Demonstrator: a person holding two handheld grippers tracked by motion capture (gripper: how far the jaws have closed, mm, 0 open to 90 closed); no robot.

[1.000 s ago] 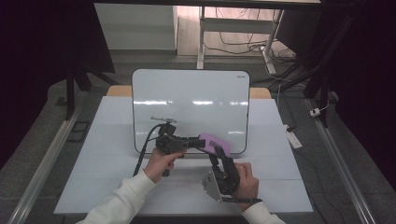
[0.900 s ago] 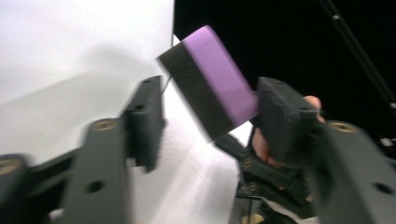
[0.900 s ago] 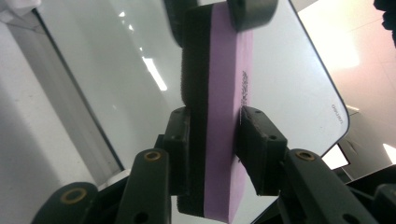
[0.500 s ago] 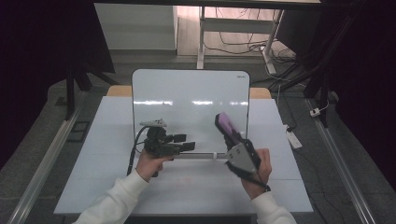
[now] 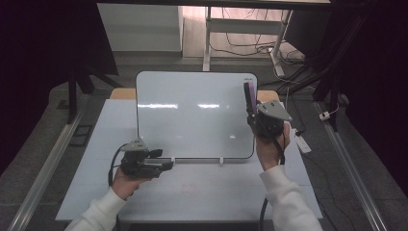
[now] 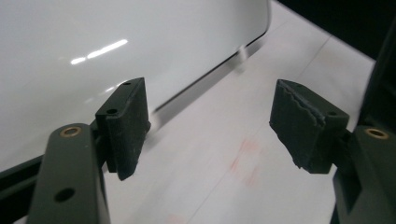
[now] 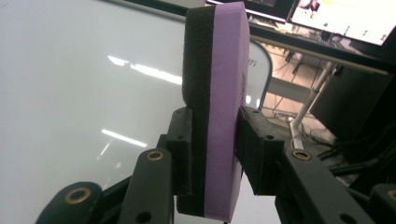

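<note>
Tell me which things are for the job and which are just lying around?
For the job:
purple eraser, clamped in the right gripper
whiteboard
left gripper, open with nothing in it

Just lying about:
cables on the floor

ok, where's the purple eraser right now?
In the high view the purple eraser stands upright in the right gripper, raised at the whiteboard's upper right edge. In the right gripper view its fingers clamp it, black felt facing the board.
</note>
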